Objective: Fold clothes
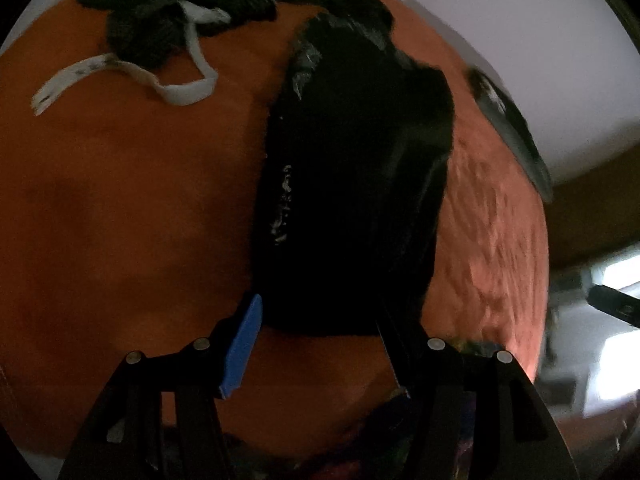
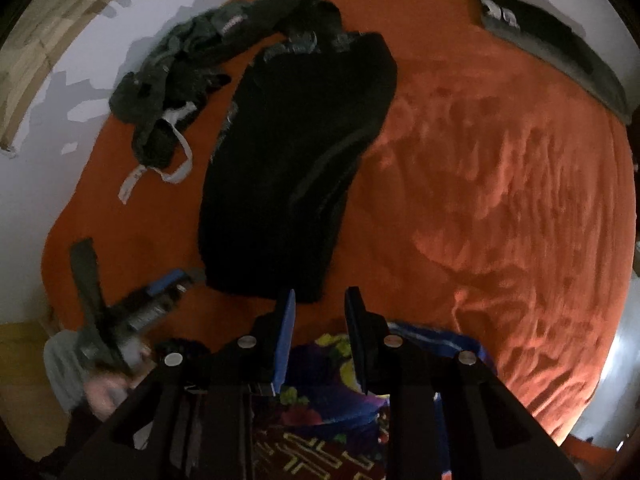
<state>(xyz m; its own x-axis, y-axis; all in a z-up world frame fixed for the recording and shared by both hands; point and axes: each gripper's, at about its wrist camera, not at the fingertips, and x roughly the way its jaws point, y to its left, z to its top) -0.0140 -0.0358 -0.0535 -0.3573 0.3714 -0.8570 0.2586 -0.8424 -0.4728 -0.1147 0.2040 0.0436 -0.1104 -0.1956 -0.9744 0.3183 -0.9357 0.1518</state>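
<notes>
A black garment (image 2: 296, 160), folded lengthwise into a long strip, lies on an orange bed cover (image 2: 500, 200). It also shows in the left wrist view (image 1: 352, 184). My left gripper (image 1: 320, 320) is open, its jaws standing on either side of the garment's near end, a little above it. It shows in the right wrist view (image 2: 176, 284) just left of that end. My right gripper (image 2: 320, 300) is open and empty, hovering at the garment's near edge.
A crumpled dark garment with white drawstrings (image 2: 168, 92) lies at the far left; it also shows in the left wrist view (image 1: 160, 20). A folded dark item (image 2: 552, 48) rests at the far right edge. A colourful printed blanket (image 2: 332, 392) lies under the right gripper.
</notes>
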